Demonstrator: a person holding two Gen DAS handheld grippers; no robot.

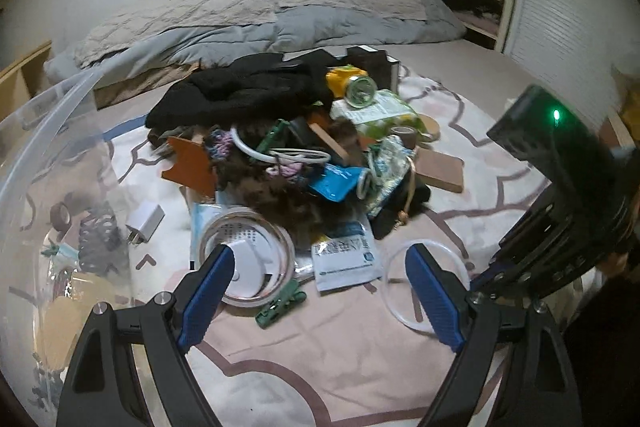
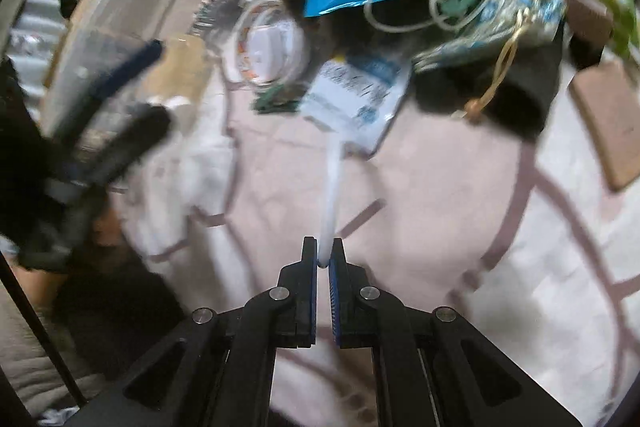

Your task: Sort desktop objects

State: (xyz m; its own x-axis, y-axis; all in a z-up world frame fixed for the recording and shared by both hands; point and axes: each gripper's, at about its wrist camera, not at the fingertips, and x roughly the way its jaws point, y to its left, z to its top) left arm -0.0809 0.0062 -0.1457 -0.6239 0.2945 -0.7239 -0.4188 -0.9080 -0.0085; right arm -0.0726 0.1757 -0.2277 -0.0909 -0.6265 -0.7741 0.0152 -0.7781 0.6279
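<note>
While right gripper [image 2: 323,259] jaws pinch thin translucent plastic ring [image 2: 333,187] edge-on, left gripper [image 1: 320,281] jaws gape wide, empty. Ahead of left jaws: clear tape roll [image 1: 248,261], glossy white packet [image 1: 346,259], tangled fabric-and-cable heap [image 1: 280,147] on patterned bed sheet [image 1: 320,367].
</note>
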